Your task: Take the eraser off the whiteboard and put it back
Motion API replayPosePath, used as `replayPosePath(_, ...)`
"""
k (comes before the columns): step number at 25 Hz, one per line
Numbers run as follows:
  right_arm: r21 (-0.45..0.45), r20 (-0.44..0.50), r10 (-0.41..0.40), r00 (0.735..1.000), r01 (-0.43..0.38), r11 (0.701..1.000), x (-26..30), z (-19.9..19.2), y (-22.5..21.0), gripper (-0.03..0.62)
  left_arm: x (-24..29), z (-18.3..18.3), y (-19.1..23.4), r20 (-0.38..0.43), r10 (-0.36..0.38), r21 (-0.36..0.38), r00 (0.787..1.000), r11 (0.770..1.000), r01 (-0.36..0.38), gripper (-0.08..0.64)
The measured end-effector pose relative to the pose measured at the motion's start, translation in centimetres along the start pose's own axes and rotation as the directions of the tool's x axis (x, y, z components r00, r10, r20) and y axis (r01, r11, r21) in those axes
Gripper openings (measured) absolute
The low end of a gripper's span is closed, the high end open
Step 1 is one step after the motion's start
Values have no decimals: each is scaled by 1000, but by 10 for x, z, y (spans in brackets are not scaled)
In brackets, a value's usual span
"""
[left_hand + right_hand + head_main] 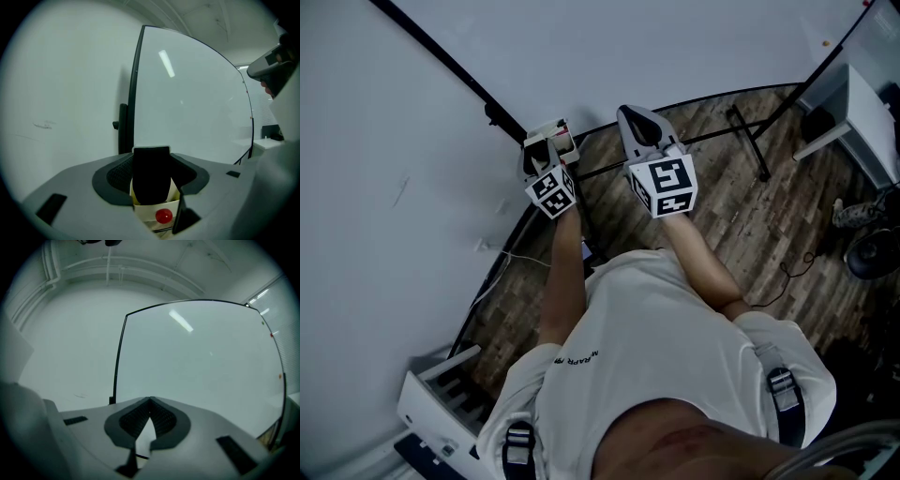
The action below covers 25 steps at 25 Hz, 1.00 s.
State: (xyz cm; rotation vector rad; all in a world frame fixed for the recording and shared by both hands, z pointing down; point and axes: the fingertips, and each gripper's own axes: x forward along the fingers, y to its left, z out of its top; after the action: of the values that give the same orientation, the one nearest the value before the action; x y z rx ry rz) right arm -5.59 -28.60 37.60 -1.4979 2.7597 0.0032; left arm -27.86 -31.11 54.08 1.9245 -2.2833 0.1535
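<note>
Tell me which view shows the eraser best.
The left gripper view: the eraser sits close up, clamped between the left gripper's jaws, black felt and red dot clear. The head view shows it small, from above, half hidden by that gripper. The right gripper view doesn't show it.

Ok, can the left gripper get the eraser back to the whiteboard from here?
Probably yes: the left gripper grips the eraser, the whiteboard faces it, and nothing stands between them.
</note>
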Motion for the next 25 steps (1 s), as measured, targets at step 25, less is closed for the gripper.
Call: replayPosePath(25,1,4,-8,1000,8,1000,0,0,-3,6,3,-24,-2,-46,-11,32,999,999,13,232)
